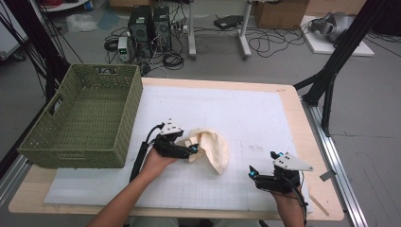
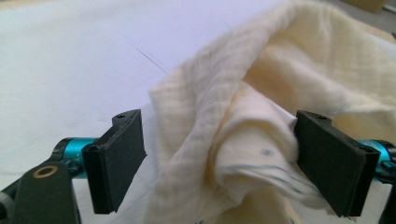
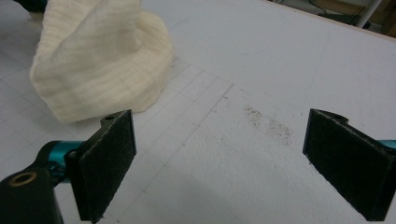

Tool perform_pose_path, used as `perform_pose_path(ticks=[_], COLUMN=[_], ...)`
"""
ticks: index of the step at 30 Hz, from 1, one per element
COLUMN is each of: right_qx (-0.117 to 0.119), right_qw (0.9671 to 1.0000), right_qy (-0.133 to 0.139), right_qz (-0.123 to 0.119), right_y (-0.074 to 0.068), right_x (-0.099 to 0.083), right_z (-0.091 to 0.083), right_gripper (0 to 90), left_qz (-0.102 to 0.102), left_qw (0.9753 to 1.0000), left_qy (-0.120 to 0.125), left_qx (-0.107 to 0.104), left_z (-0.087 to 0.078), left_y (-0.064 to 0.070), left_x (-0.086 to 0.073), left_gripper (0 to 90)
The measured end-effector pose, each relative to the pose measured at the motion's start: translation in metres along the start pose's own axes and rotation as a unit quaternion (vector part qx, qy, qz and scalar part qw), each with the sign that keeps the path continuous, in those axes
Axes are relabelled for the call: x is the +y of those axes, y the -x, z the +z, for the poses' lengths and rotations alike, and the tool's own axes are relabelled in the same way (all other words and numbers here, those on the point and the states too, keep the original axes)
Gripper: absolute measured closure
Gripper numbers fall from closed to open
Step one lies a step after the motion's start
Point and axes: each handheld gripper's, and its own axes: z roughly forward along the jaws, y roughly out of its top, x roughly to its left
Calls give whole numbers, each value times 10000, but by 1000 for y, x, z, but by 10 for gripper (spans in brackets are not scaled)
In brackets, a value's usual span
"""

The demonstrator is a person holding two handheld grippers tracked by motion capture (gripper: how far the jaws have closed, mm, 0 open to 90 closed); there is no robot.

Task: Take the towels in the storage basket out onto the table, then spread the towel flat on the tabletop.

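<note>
A crumpled cream cloth [image 1: 213,149] lies on the white gridded mat [image 1: 246,118] near the table's middle. My left gripper [image 1: 191,149] is at the cloth's left edge. In the left gripper view that gripper [image 2: 224,158] stands open, and a bunched fold of the cloth [image 2: 243,140] fills the gap and touches the right-hand jaw. My right gripper [image 1: 263,163] hovers near the front right of the mat, apart from the cloth. In the right gripper view it [image 3: 224,158] is open over bare mat, with the cloth [image 3: 98,65] farther off at the upper left.
A green woven basket [image 1: 127,118] stands at the table's left side, close to my left hand. A dark smudge [image 3: 266,123] marks the mat ahead of the right gripper. Black frame posts [image 1: 331,75] rise beyond the table's right edge.
</note>
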Motion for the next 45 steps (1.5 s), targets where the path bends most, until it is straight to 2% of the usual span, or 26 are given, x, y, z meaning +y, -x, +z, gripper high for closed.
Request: perform_pose_path(ticks=[4,8,13,19,22,37,41,45], right_qx=[-7,6,18,38,40,56,82,125], right_qw=[10000,10000,10000,10000,10000,10000,9999,9998], right_qy=[14,37,28,9,13,14,91,83], right_qz=[-36,-16,-38,-39,-50,-68,-20,-94], right_y=[0,-1,-2,-4,-5,-7,-7,-9], right_x=[0,1,2,2,3,5,7,7], right_z=[0,2,3,6,6,7,7,9], right_gripper=[88,88,88,88,87,87,87,87], left_qz=[55,132,74,88,148,168,143,93], left_qw=[9994,9977,9959,9949,9952,9954,9956,9957], left_qy=[349,658,880,972,934,917,907,885], left_qx=[16,50,175,268,257,200,210,244], left_z=[-31,-59,-78,-81,-81,-80,-80,-80], left_y=[-8,-15,-20,-22,-23,-21,-23,-25], left_x=[-3,-13,-27,-31,-33,-33,-34,-34], left_gripper=[181,181,181,181,181,181,181,181])
